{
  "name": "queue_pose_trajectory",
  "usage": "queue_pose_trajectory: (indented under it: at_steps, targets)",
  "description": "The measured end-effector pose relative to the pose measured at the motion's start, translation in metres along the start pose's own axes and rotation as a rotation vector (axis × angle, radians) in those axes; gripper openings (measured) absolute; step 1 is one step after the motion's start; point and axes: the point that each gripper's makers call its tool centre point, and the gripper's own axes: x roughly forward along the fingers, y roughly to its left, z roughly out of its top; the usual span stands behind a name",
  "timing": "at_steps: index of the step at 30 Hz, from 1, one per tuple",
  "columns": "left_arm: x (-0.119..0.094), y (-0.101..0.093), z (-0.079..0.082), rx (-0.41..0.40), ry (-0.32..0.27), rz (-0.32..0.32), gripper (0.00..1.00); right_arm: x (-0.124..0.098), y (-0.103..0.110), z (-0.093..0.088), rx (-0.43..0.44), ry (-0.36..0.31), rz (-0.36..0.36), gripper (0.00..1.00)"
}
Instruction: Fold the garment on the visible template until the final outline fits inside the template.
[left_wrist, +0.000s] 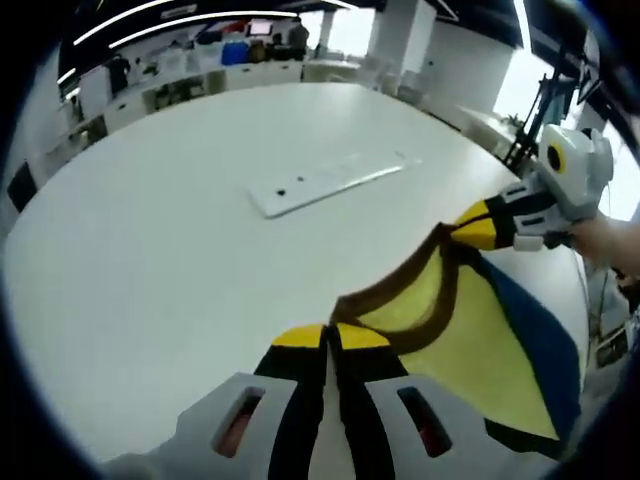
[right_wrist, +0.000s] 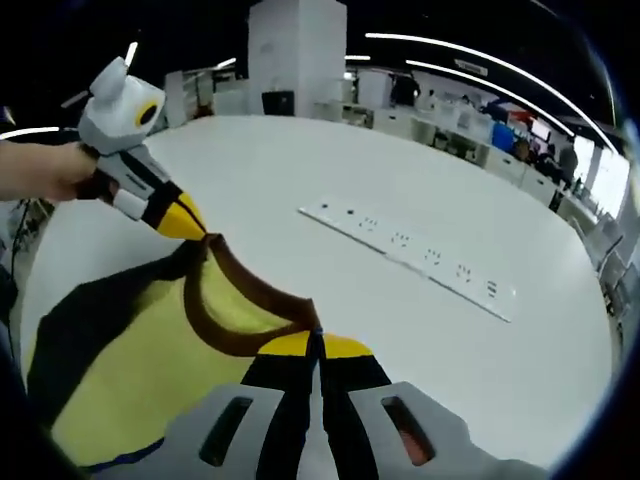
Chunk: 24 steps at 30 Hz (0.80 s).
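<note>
In the left gripper view, the left gripper is seen rising from the bottom centre, its yellow-tipped jaws pressed together on the brown collar of the garment. The yellow garment with its blue sleeve is being held up across the lower right of the frame, above the white bench. A white power strip is lying on the bench at upper centre. At the right edge, the right gripper is being held by a hand, its tips clamped on the other end of the collar.

In the right gripper view, a hand is seen at the upper left holding the left gripper, pinched on the collar. The garment is hanging across the lower left. The right gripper is closed on the collar at bottom centre. The power strip is lying on the bench right of centre.
</note>
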Motion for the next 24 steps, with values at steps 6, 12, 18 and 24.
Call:
queue_pose_trajectory:
  at_steps: [6,12,18,24]
  targets:
    - [0.008,0.006,-0.001,0.012,0.014,0.012,0.00,0.011,-0.002,-0.009,-0.042,0.021,-0.008,0.02]
    - [0.013,0.007,-0.004,0.024,0.022,0.019,0.00,0.014,-0.005,-0.014,-0.035,0.030,-0.013,0.02]
    - [0.014,0.006,-0.004,0.010,0.013,0.020,0.00,0.013,-0.007,-0.015,-0.020,0.017,-0.012,0.02]
    - [0.015,0.004,-0.003,0.050,0.000,0.019,0.00,0.012,-0.009,-0.016,-0.035,0.007,-0.033,0.05]
